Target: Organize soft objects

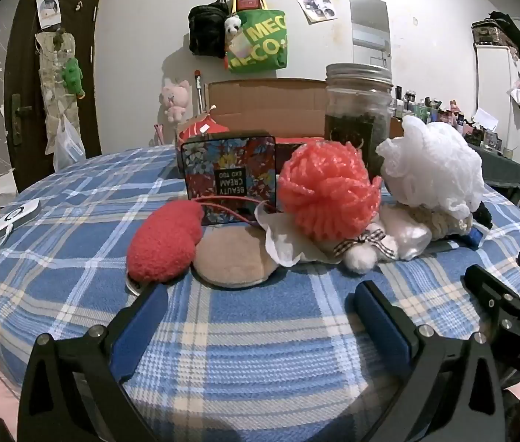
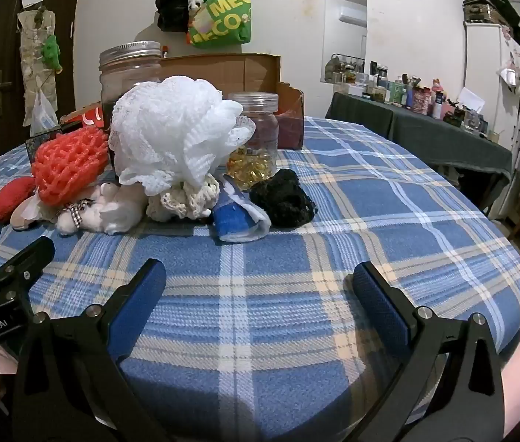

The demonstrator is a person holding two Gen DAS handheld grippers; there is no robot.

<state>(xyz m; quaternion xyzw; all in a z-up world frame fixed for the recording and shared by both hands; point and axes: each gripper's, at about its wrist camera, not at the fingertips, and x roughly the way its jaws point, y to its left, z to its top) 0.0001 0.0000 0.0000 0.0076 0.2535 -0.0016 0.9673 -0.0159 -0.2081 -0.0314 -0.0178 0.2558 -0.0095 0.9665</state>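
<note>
Covering table: blue plaid cloth point(image 2: 333, 199); white walls.

- Two mesh bath puffs: one coral point(image 1: 328, 188), one white point(image 1: 431, 162)
- Two jars: one metal-lidded point(image 2: 131, 70), one clear-lidded point(image 2: 254, 136)
- One floral tin point(image 1: 228, 173)
- One cardboard box point(image 2: 260, 73)
- One black scrunchie point(image 2: 284, 199)

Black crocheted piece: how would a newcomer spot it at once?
Start at the white mesh bath pouf atop the pile on the blue plaid cloth. Go right, past the rolled blue-and-white cloth. The black crocheted piece is the pile's rightmost item and its only dark one.
</note>
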